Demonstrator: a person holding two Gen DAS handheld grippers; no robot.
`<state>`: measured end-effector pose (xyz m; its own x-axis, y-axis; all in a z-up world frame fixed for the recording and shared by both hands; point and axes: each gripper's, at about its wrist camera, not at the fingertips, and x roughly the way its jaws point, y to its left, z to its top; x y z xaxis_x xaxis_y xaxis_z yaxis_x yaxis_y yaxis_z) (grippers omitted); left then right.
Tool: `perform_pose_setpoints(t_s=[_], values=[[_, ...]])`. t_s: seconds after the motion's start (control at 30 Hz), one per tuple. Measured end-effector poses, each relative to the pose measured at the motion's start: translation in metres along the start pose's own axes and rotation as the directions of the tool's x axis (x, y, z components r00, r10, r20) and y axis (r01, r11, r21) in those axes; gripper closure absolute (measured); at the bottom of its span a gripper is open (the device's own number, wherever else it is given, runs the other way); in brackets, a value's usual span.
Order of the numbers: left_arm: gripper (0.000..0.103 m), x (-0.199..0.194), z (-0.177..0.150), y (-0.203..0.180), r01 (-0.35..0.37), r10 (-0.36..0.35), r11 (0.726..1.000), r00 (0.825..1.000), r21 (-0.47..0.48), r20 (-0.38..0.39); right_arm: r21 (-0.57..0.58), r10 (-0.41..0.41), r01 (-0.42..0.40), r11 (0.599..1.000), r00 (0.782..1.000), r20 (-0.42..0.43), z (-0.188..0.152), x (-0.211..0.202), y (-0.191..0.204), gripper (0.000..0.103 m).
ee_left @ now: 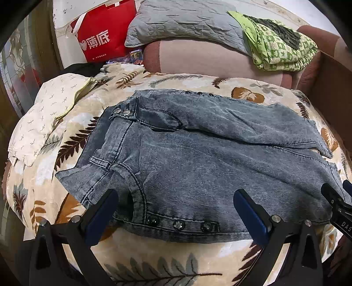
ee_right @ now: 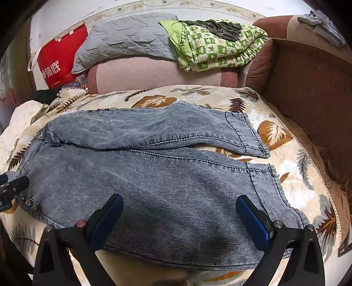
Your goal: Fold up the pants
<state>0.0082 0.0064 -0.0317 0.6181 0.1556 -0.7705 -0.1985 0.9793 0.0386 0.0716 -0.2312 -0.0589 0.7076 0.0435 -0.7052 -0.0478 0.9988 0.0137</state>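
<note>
Jaws of the left gripper [ee_left: 176, 204] are standing wide apart, gripping nothing, hovering over the near waist edge of the pants [ee_left: 198, 158], just above a row of dark studs [ee_left: 179, 224]. The right gripper [ee_right: 179, 209] is likewise gaping wide and empty, hanging over the lower part of the near leg, with the hem off to its right. Denim pants are lying spread flat on a leaf-print blanket [ee_right: 286, 136], waist toward the left gripper, both legs running rightward, the far leg lying just beyond the near one. Ahead of both grippers a pink sofa back [ee_right: 154, 74] is rising. On top of it a grey quilted cushion [ee_left: 182, 19] and a green patterned bundle [ee_right: 220, 46] are resting; a red bag [ee_left: 103, 37] is leaning further left.
</note>
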Motion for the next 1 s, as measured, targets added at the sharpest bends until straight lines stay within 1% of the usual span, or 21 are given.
perform_pose_setpoints(t_s=[0.5,0.63,1.0], values=[[0.000,-0.0037,-0.0013,-0.0037,0.019,-0.018,1.000,1.000,0.012,-0.009,0.014,0.001,-0.001,1.000,1.000,0.000,0.0004,-0.0003,-0.0038,0.000],[0.000,-0.0032,-0.0018,-0.0018,0.038,-0.039,0.999,0.999,-0.001,-0.019,0.015,-0.001,0.001,1.000,1.000,-0.001,0.0007,0.0001,-0.0046,0.000],[0.000,-0.0016,-0.0048,0.0054,0.042,-0.042,0.999,0.999,-0.014,-0.030,0.003,-0.010,0.010,1.000,1.000,-0.007,-0.0021,0.0008,-0.0022,0.000]])
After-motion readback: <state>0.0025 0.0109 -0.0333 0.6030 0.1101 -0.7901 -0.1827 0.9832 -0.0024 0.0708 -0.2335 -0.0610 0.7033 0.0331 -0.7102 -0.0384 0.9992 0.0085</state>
